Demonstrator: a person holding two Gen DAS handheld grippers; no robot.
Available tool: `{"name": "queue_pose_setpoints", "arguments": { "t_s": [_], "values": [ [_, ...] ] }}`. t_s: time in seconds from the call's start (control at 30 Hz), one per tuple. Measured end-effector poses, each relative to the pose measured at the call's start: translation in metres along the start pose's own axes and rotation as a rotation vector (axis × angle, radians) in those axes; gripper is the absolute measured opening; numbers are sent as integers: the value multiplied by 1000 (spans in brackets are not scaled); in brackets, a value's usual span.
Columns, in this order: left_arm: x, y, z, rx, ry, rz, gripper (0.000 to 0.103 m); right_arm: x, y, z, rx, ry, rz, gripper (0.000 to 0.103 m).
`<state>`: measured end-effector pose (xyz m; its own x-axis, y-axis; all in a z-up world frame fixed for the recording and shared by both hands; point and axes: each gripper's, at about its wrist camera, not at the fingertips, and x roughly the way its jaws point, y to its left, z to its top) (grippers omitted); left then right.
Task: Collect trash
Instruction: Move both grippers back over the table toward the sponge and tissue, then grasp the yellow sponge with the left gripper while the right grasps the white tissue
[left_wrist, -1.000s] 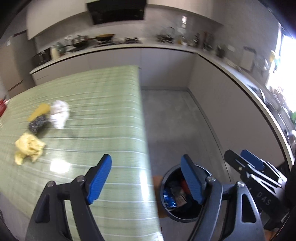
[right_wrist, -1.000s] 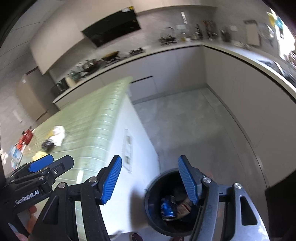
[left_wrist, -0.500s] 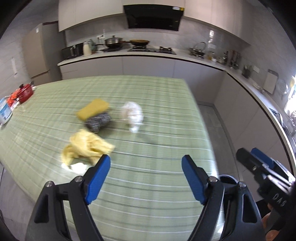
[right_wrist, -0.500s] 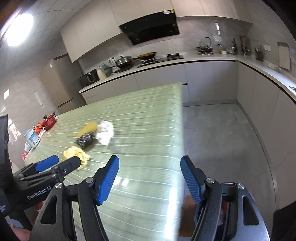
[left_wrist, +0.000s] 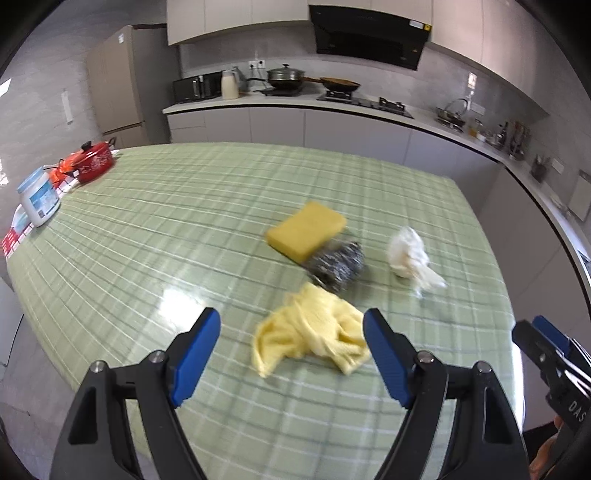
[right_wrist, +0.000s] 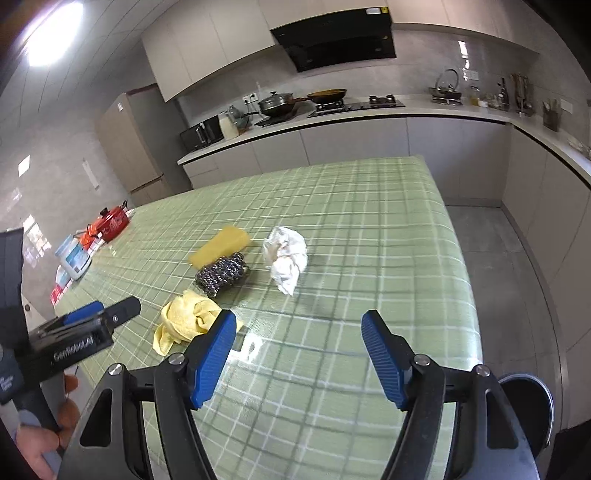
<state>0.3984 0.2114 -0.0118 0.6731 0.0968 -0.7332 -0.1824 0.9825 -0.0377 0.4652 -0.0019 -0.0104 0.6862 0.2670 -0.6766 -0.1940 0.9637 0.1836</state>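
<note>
left wrist view: left gripper (left_wrist: 291, 347) jaws apart, empty, above bench (left_wrist: 147, 236); yellow cloth (left_wrist: 314, 334) lower centre between them, white crumpled paper (left_wrist: 410, 256) right of centre.
right wrist view: right gripper (right_wrist: 299, 354) jaws apart, empty; paper (right_wrist: 286, 256) centre; bin (right_wrist: 528, 402) lower right.

The left black plastic gripper with two arms (left_wrist: 290, 350) has blue ridged pads (left_wrist: 194, 354) and round silver screws. The right black plastic gripper with two arms (right_wrist: 299, 356) looks the same. White letters run along one gripper's side. A bare hand (right_wrist: 44, 439) shows, with no sleeve in sight.
</note>
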Motion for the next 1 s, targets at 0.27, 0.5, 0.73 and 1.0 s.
{"name": "queue_pose_setpoints", "arguments": {
  "t_s": [0.27, 0.5, 0.73, 1.0],
  "values": [
    [26, 12, 25, 25, 18, -6, 81, 34, 4, 19, 2, 20, 22, 72],
    [74, 8, 55, 109, 66, -105, 81, 71, 13, 35, 42, 39, -47, 73],
    [117, 6, 75, 193, 111, -179, 81, 117, 29, 46, 112, 53, -129, 73],
    [157, -4, 83, 251, 181, -250, 81, 159, 29, 57, 159, 93, -205, 73]
  ]
}}
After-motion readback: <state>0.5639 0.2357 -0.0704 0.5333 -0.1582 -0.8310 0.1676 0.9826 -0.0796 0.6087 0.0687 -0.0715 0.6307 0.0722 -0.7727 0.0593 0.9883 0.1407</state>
